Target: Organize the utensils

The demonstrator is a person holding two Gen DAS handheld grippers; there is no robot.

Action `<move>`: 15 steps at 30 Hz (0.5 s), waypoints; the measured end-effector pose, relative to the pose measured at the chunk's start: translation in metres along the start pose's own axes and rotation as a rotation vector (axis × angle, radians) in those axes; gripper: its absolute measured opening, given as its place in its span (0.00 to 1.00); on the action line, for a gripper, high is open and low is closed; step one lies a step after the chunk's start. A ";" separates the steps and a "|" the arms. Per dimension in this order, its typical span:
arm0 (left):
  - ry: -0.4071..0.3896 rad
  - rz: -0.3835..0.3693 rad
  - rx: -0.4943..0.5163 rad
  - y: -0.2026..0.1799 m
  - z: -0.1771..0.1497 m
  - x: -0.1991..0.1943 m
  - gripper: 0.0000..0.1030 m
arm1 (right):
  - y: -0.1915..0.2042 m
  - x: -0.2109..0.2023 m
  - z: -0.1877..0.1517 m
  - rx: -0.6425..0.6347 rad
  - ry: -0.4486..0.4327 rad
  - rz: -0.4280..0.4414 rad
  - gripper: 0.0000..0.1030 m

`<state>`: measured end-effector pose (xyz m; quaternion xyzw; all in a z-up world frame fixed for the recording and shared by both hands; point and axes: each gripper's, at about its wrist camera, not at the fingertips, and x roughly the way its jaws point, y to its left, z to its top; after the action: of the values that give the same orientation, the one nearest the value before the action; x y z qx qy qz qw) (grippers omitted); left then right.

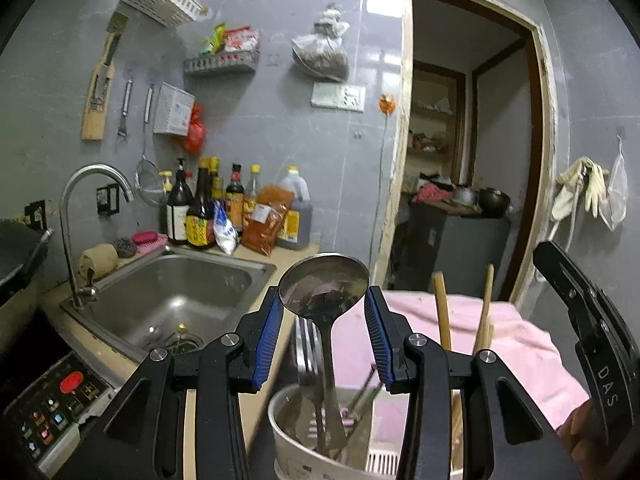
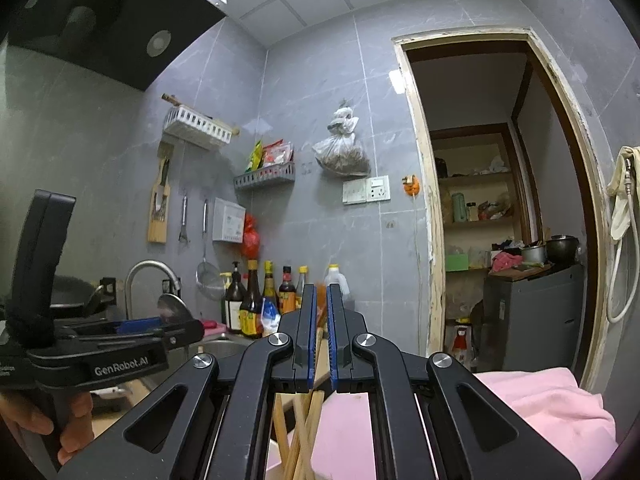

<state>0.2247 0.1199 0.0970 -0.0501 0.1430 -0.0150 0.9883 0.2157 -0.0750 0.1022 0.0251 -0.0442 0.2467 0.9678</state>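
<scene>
In the left wrist view a white utensil holder stands below my left gripper. A steel spoon stands in it bowl up, with a fork beside it. The spoon's bowl sits between the open blue pads, which do not touch it. Wooden chopsticks stand in the holder's right part. In the right wrist view my right gripper is nearly closed around a wooden chopstick; more chopsticks stand below it.
A steel sink with a tap lies left, with sauce bottles behind it. An induction cooker panel is at the lower left. A pink cloth covers the surface on the right. A doorway opens behind.
</scene>
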 end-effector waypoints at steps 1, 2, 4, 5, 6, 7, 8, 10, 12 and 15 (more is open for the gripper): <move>0.017 -0.010 0.001 0.000 -0.002 0.001 0.36 | 0.000 0.000 -0.001 -0.001 0.005 0.001 0.03; 0.031 -0.024 -0.004 0.000 -0.004 0.002 0.36 | 0.000 0.000 -0.001 -0.001 0.009 0.001 0.04; 0.050 -0.049 -0.016 0.001 -0.006 0.003 0.36 | -0.001 -0.001 -0.002 0.004 0.016 0.002 0.04; 0.059 -0.055 -0.017 0.001 -0.006 0.003 0.36 | -0.002 -0.001 -0.002 0.006 0.020 -0.001 0.05; 0.066 -0.059 -0.014 0.000 -0.006 0.003 0.36 | -0.003 -0.002 -0.002 0.008 0.023 -0.004 0.06; 0.071 -0.062 -0.011 -0.001 -0.007 0.003 0.36 | -0.004 -0.002 -0.001 0.011 0.026 -0.009 0.07; 0.074 -0.064 -0.007 -0.002 -0.007 0.002 0.37 | -0.005 -0.003 -0.001 0.014 0.029 -0.013 0.09; 0.061 -0.067 -0.005 -0.003 -0.006 -0.002 0.41 | -0.008 -0.004 0.000 0.026 0.037 -0.019 0.14; 0.048 -0.073 -0.004 -0.006 -0.005 -0.007 0.45 | -0.012 -0.007 0.000 0.037 0.040 -0.027 0.23; 0.039 -0.075 0.003 -0.012 -0.002 -0.013 0.46 | -0.017 -0.013 0.001 0.045 0.044 -0.038 0.23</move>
<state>0.2113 0.1087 0.1003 -0.0538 0.1600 -0.0530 0.9842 0.2124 -0.0966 0.1017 0.0423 -0.0166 0.2298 0.9722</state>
